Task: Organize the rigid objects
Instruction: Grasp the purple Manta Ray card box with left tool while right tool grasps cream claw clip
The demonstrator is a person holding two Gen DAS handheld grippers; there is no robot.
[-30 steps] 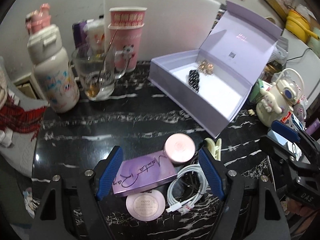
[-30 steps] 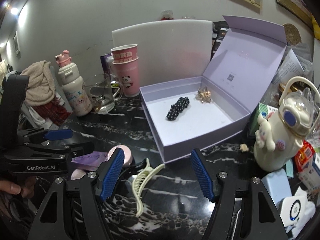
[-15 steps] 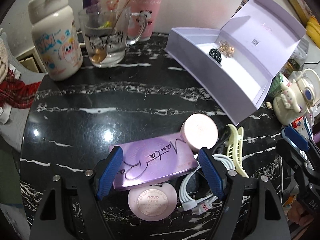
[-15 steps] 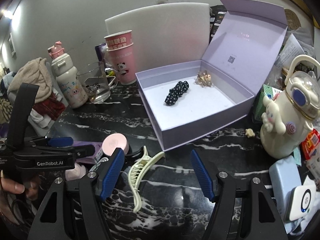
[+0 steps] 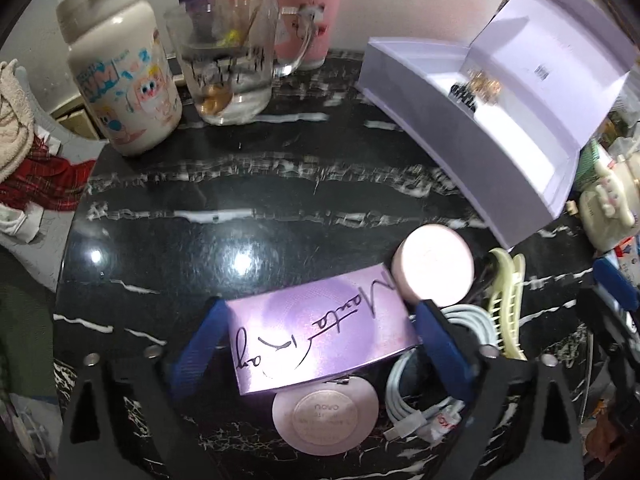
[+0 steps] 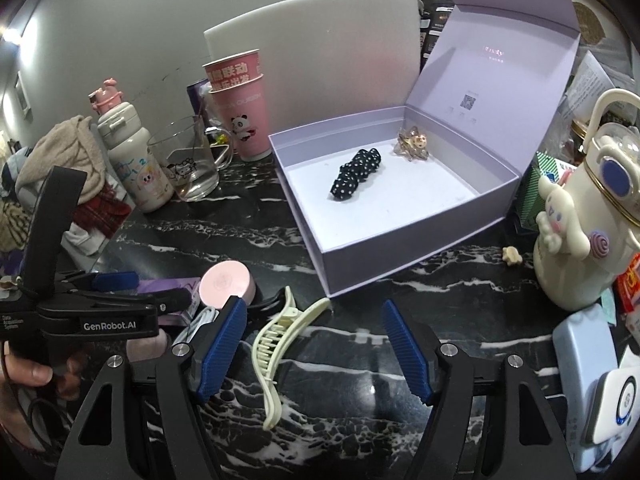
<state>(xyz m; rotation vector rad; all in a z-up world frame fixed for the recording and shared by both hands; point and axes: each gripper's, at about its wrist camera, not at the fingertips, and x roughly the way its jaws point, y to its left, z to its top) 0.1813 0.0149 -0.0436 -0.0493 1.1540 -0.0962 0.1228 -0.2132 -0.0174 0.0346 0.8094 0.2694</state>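
My left gripper [image 5: 320,340] is open, its blue pads straddling a flat purple palette [image 5: 320,332] with black script, close to both ends. Around it lie a pink round jar [image 5: 434,270], a pink round compact [image 5: 325,414], a coiled white cable [image 5: 424,380] and a cream hair claw [image 5: 506,304]. The open lilac box [image 6: 400,216] holds a black dotted clip [image 6: 356,174] and a gold clip [image 6: 412,144]. My right gripper [image 6: 314,346] is open and empty, just right of the cream hair claw [image 6: 280,338], in front of the box.
A cartoon bottle [image 5: 120,68], a glass mug [image 5: 228,64] and pink paper cups [image 6: 240,112] stand at the back left. A white character kettle [image 6: 588,216] and small devices [image 6: 592,380] crowd the right. Clothes [image 6: 52,172] lie off the left edge.
My left gripper has dropped lower and moved forward, so its pads now flank the purple palette closely. My right gripper has shifted slightly closer to the table.
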